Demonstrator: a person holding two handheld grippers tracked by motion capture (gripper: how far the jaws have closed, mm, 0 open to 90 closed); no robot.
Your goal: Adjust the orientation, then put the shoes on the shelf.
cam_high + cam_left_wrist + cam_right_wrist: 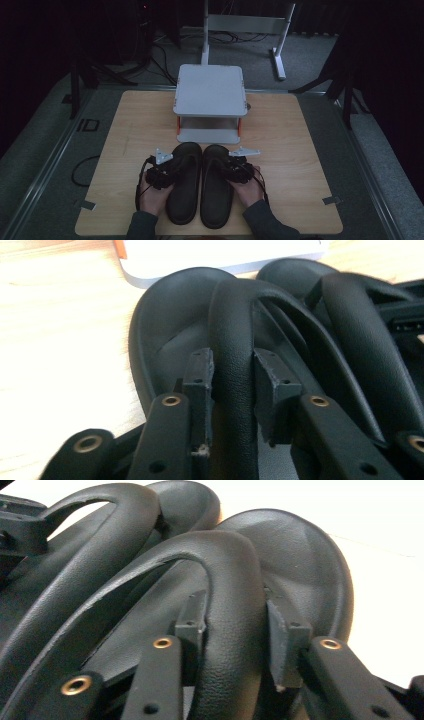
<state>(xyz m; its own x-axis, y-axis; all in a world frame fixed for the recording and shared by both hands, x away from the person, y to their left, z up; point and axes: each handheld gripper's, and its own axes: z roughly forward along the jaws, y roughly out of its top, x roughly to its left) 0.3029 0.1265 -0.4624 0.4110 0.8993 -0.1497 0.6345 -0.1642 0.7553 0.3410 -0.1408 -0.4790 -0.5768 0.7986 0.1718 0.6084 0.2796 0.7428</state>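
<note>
High view: left gripper [167, 167] pinching left sandal [184, 184] strap, right gripper [235, 165] pinching right sandal [216, 187] strap.

Two sandals lie side by side on the near middle of the tabletop [125, 150], the left sandal [184, 182] touching the right sandal [216, 187], with a small two-tier stand [209, 102] just beyond their far ends.

A light wooden table [125, 150] with rounded corners carries a pair of black rubber sandals [200, 185] side by side near its front edge. Behind them stands a small grey two-tier stand [210, 92], seemingly with orange fittings.
</note>
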